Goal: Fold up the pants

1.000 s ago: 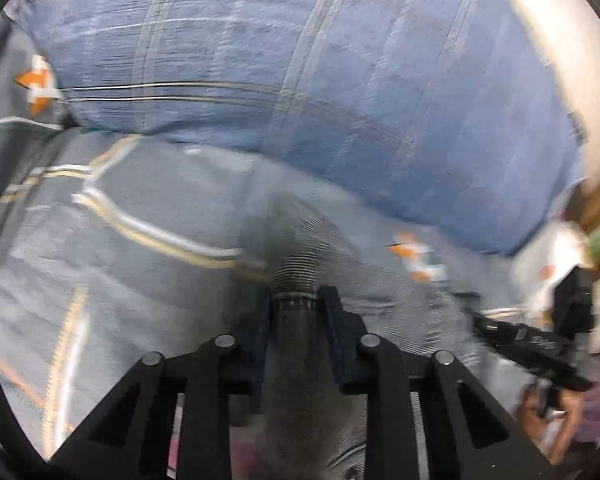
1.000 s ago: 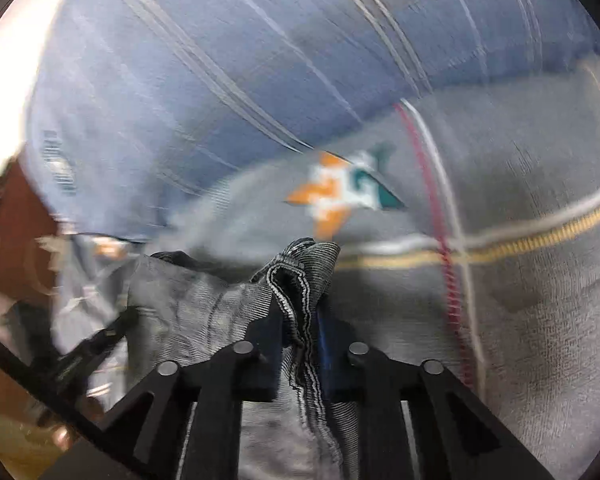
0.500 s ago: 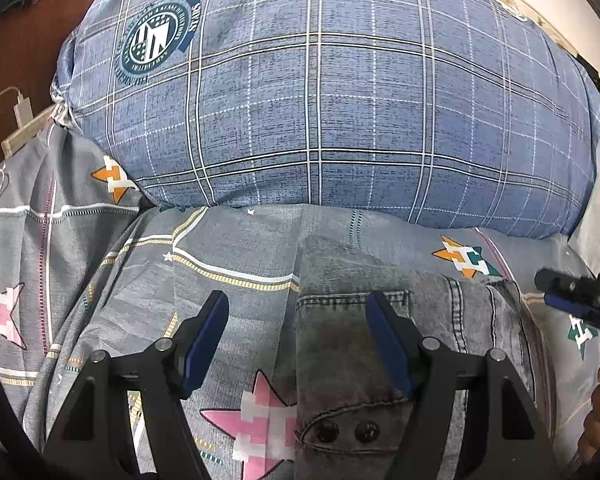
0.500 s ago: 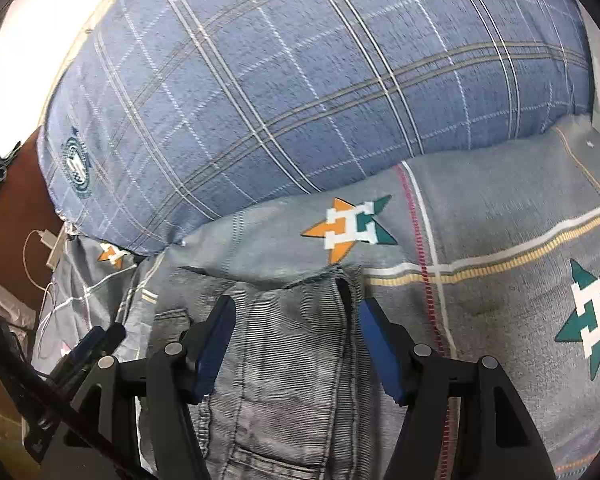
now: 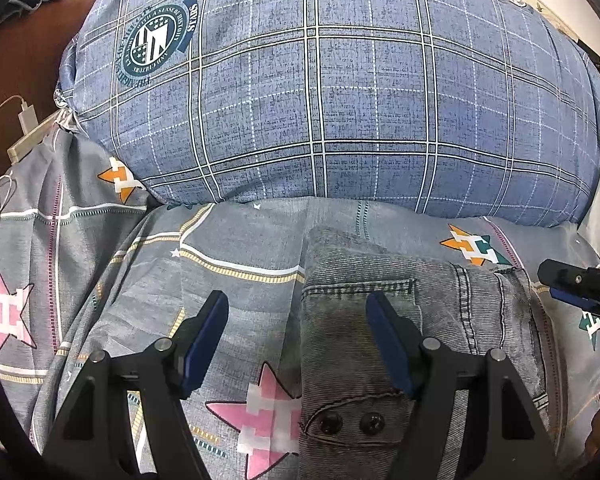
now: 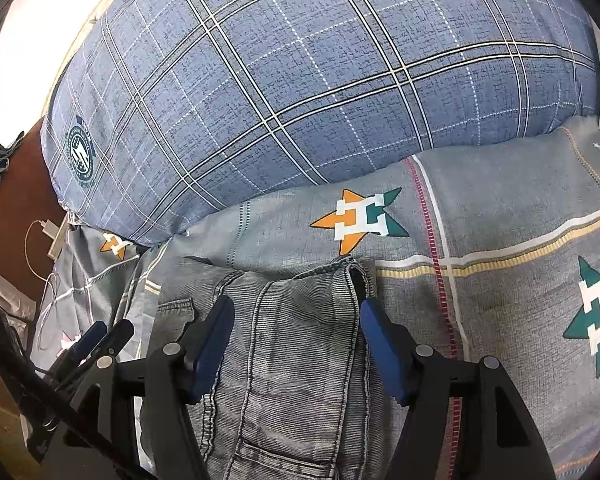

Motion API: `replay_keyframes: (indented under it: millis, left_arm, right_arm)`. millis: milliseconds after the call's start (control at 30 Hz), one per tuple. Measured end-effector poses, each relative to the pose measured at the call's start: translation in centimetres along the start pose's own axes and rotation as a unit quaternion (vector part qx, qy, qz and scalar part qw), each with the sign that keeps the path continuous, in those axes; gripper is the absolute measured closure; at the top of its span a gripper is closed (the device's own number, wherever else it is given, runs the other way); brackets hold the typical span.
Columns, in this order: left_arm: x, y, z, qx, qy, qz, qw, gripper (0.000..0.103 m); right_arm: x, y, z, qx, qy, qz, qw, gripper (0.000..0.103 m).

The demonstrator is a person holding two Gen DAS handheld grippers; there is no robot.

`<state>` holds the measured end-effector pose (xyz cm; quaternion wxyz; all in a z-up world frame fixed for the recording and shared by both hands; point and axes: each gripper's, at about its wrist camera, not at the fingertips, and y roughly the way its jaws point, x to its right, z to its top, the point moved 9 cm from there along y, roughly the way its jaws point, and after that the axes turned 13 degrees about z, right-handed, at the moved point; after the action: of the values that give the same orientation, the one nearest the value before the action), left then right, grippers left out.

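Left wrist view first: pants [image 5: 420, 340] lie folded on the bedsheet [image 5: 228, 288] below the pillow [image 5: 332, 92], lower part cut off; left gripper [image 5: 296, 334] spread wide, empty, over their left edge. Right wrist view: right gripper [image 6: 294, 338] spread, empty, straddling the pants [image 6: 296, 344].

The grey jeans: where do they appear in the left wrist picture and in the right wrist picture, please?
Left wrist view: the grey jeans lie lower right of centre, partly between the open fingers of the left gripper.
Right wrist view: the jeans lie at lower centre, between the open fingers of the right gripper.
Shared landmark: the blue plaid pillow just beyond the jeans.
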<state>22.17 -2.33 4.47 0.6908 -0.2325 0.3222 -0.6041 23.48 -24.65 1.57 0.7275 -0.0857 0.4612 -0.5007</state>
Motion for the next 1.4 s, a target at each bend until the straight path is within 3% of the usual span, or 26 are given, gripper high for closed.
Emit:
replay_keyframes:
  millis: [300, 600, 1233, 1400]
  left_arm:
    - [0.5, -0.6, -0.1, 0.008, 0.013, 0.002, 0.9999, 0.032]
    - [0.8, -0.6, -0.2, 0.001, 0.018, -0.003, 0.9998, 0.023]
    - [1.1, -1.4, -0.1, 0.033, 0.025, 0.020, 0.9989, 0.019]
    - [2.2, -1.2, -1.0, 0.004, 0.049, 0.002, 0.9988, 0.019]
  right_arm:
    - [-0.3, 0.2, -0.3, -0.003, -0.004, -0.004, 1.000, 0.033]
    - [-0.3, 0.3, -0.3, -0.004, -0.016, -0.020, 1.000, 0.033]
    - [0.0, 0.2, -0.1, -0.002, -0.039, -0.057, 0.998, 0.031]
    - [0.1, 0.2, 0.0, -0.001, -0.038, -0.060, 0.997, 0.031]
